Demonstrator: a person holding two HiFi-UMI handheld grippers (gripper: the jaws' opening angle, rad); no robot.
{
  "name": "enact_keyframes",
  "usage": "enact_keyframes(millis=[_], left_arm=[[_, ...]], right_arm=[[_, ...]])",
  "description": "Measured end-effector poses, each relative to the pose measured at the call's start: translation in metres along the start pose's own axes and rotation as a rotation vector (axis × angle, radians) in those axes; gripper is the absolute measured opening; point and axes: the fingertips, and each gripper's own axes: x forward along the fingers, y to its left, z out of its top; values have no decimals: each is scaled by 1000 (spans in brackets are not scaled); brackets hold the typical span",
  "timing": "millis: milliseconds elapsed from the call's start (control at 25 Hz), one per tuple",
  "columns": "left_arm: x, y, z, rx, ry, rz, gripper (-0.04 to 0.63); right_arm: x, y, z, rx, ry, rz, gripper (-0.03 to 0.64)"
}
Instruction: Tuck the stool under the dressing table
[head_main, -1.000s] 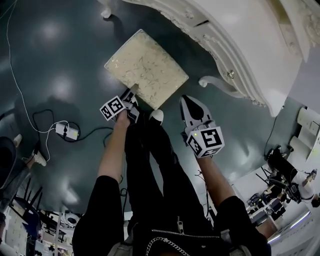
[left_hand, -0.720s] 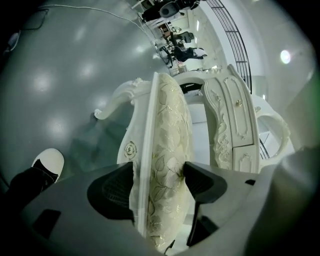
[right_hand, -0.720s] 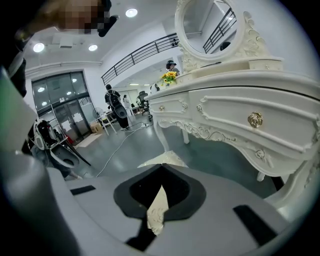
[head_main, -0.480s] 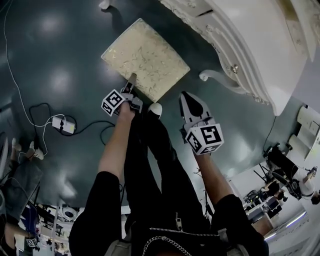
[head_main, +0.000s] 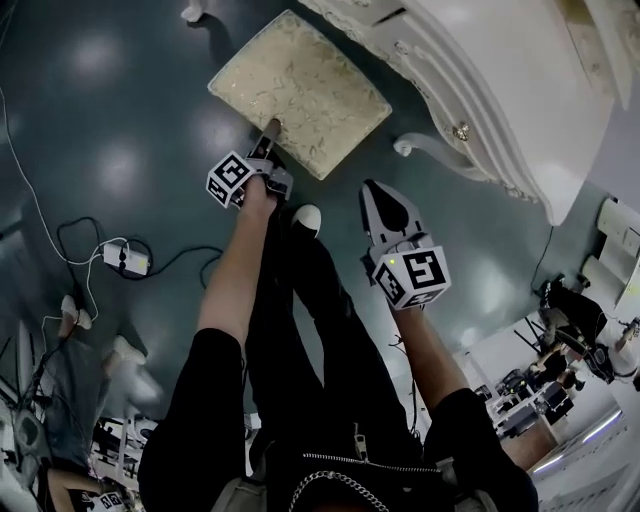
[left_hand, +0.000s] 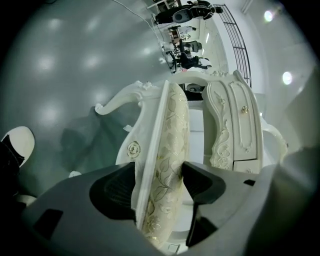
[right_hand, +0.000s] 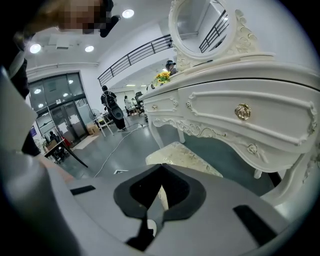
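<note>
The stool (head_main: 300, 88), a cream patterned cushion on a white carved frame, stands on the dark floor in front of the white dressing table (head_main: 480, 90). Its far corner lies close under the table's edge. My left gripper (head_main: 272, 130) is on the stool's near edge. In the left gripper view the seat edge (left_hand: 172, 125) runs between the jaws of the left gripper (left_hand: 160, 175), which have just been closing, and both pads press on it. The dressing table (left_hand: 235, 120) shows behind. My right gripper (head_main: 382, 200) hangs shut and empty to the right, apart from the stool (right_hand: 185, 155).
A curled table leg (head_main: 420, 146) stands just right of the stool. A power strip (head_main: 120, 258) with cables lies on the floor at the left. The person's shoe (head_main: 307, 218) is between the grippers. An oval mirror (right_hand: 197, 22) tops the table.
The stool has slid up and right toward the dressing table, and my left gripper has moved with it on its near edge. The right gripper has hardly shifted.
</note>
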Motion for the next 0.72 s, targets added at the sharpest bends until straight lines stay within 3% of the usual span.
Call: enact_keyframes(millis=[440,720], left_arm=[[38,-20,-2,-43,-15,-46,295],[36,-18,-45,60,150,-41,324]], right_arm=[[0,-17,-5,30,-9,-28,8],[-9,-18,-7,55,4,-27,8]])
